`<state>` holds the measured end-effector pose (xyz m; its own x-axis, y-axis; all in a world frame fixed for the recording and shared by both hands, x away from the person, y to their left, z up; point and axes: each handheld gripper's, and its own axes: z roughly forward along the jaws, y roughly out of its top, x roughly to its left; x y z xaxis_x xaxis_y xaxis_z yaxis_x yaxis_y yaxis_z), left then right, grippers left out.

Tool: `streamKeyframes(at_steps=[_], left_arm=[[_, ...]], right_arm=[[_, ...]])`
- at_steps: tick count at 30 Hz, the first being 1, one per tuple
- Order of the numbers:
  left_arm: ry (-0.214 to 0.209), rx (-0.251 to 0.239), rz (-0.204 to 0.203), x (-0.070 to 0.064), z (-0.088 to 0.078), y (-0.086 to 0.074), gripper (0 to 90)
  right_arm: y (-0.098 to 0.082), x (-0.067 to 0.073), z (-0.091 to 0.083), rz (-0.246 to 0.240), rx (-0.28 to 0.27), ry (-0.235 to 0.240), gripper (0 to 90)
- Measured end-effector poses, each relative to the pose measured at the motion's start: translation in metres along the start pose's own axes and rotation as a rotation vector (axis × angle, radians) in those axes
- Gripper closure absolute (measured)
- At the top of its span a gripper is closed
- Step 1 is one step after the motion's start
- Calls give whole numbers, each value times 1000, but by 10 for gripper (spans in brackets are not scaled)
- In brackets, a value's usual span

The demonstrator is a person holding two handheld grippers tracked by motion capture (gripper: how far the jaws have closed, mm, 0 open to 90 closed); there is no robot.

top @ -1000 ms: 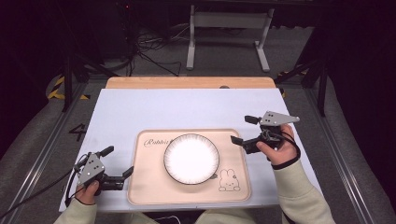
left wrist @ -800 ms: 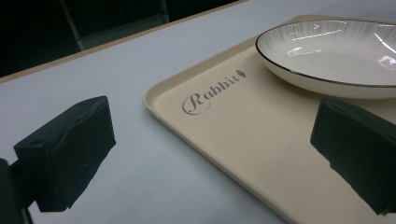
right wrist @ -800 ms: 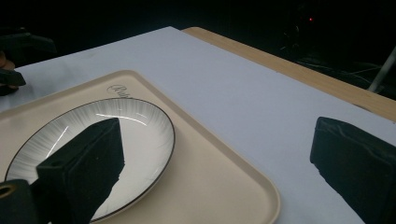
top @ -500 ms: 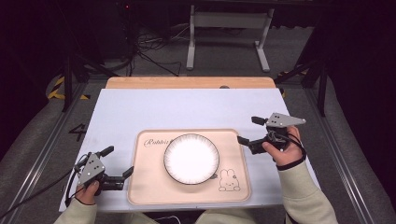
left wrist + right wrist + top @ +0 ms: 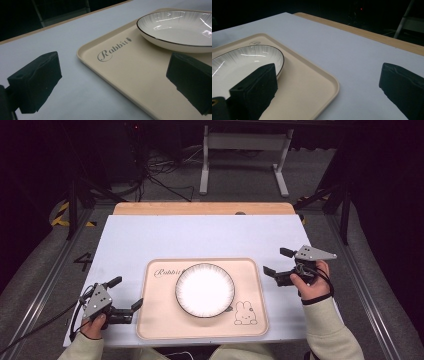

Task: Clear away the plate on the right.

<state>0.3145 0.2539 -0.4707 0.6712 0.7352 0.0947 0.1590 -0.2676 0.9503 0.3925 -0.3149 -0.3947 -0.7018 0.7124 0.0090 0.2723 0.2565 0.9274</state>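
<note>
From the high view, I saw the white plate (image 5: pixel 204 289) resting on the beige tray (image 5: pixel 155 320) at the counter's (image 5: pixel 200 235) six o'clock. My left gripper (image 5: pixel 125 295) hovered at the tray's eight o'clock, my right gripper (image 5: pixel 278 261) at three o'clock.

In the left gripper view, the fingers (image 5: pixel 35 81) gaped, empty.

In the right gripper view, the fingers (image 5: pixel 254 91) likewise spread, holding nothing.

The plate (image 5: pixel 204 289) is white with fine radiating ribbed lines and a thin dark rim. It sits on a cream-beige tray (image 5: pixel 158 316) printed with grey "Rabbit" script and a small outlined rabbit drawing (image 5: pixel 243 313). The table (image 5: pixel 200 236) has a pale blue-grey top with a light wooden far edge, and both grippers' jaws are matte black.
</note>
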Motion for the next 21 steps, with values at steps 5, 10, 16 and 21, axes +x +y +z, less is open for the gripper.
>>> streamKeyframes(at_steps=[5, 10, 16, 21], left_arm=[[-1, -2, -5, 0, 0, 0, 3], [-1, -2, -6, 0, 0, 0, 3], [-1, -3, -7, 0, 0, 0, 3], [-2, -4, -7, 0, 0, 0, 3]], right_arm=[[-12, -6, -4, 17, 0, -14, 23], [-24, -11, -10, 48, -12, -25, 20], [-35, -14, -13, 68, -14, -28, 20], [-44, -13, -14, 81, -35, -30, 20]])
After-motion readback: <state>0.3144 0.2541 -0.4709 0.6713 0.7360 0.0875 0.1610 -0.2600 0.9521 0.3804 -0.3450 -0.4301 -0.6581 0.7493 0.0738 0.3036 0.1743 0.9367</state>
